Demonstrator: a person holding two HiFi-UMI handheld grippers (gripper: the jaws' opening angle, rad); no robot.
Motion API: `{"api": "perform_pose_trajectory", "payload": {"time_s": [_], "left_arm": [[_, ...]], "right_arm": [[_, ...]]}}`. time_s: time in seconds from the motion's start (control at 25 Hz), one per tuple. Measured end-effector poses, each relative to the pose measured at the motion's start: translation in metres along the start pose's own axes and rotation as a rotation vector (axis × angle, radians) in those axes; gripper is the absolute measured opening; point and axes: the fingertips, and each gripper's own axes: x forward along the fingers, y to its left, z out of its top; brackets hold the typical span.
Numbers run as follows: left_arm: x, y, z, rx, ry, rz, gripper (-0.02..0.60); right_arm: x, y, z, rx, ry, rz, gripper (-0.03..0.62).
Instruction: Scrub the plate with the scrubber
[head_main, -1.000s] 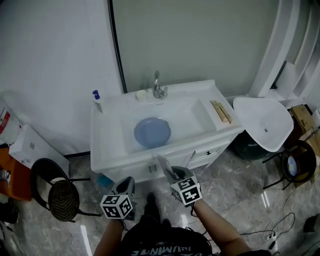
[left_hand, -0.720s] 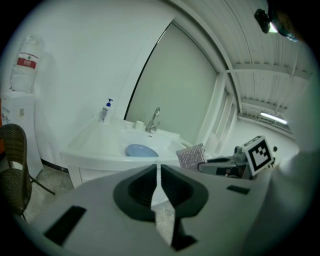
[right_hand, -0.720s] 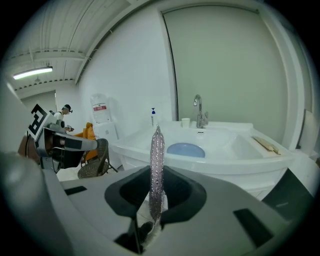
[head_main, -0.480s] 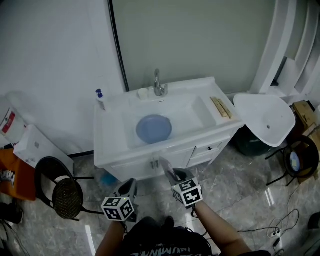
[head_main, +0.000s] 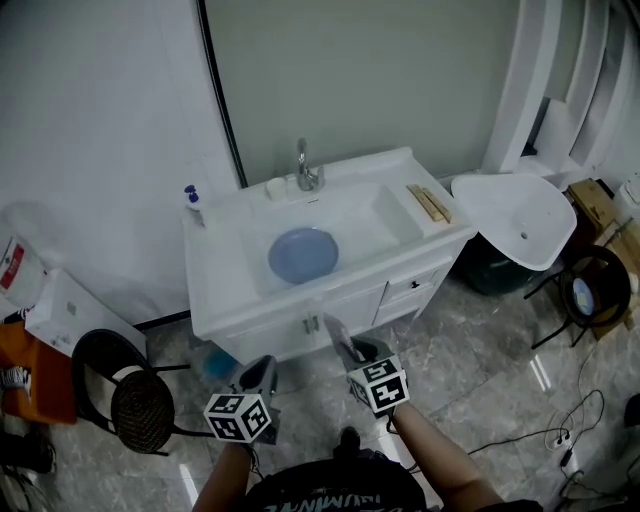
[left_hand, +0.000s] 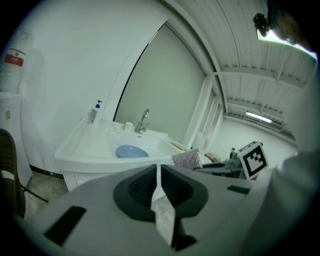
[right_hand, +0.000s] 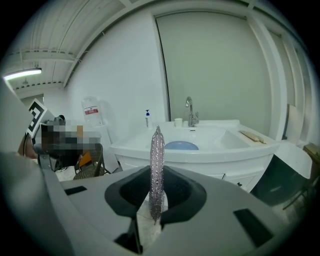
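A blue plate (head_main: 303, 254) lies flat in the white sink basin (head_main: 365, 222), also seen in the left gripper view (left_hand: 132, 151) and the right gripper view (right_hand: 181, 145). My right gripper (head_main: 337, 340) is shut on a thin silvery scrubber (right_hand: 157, 165), which stands edge-on between its jaws. The same scrubber (left_hand: 187, 160) shows to the right in the left gripper view. My left gripper (head_main: 261, 370) is shut with nothing in it (left_hand: 158, 172). Both grippers hover over the floor in front of the sink cabinet, well short of the plate.
A faucet (head_main: 305, 168), a small cup (head_main: 275, 187) and a soap bottle (head_main: 192, 200) stand at the sink's back. Wooden sticks (head_main: 427, 202) lie on its right ledge. A loose white basin (head_main: 515, 228) leans at the right. A black chair (head_main: 130, 395) stands at the left. Cables (head_main: 560, 440) trail on the floor.
Both grippers have drifted slightly, and the sink cabinet now sits a little farther from them in the head view. The scrubber stays gripped; the left jaws stay shut.
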Motion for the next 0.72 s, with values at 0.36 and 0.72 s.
{"api": "perform_pose_trajectory", "payload": {"time_s": [0.36, 0.72], "left_arm": [[-0.046, 0.008, -0.020, -0.020, -0.006, -0.066, 0.035], [-0.088, 0.011, -0.040, -0.021, -0.002, -0.104, 0.035]], "right_arm": [[-0.024, 0.053, -0.011, -0.023, 0.003, -0.048, 0.077], [-0.046, 0.101, -0.023, -0.025, 0.001, -0.066, 0.077]]}}
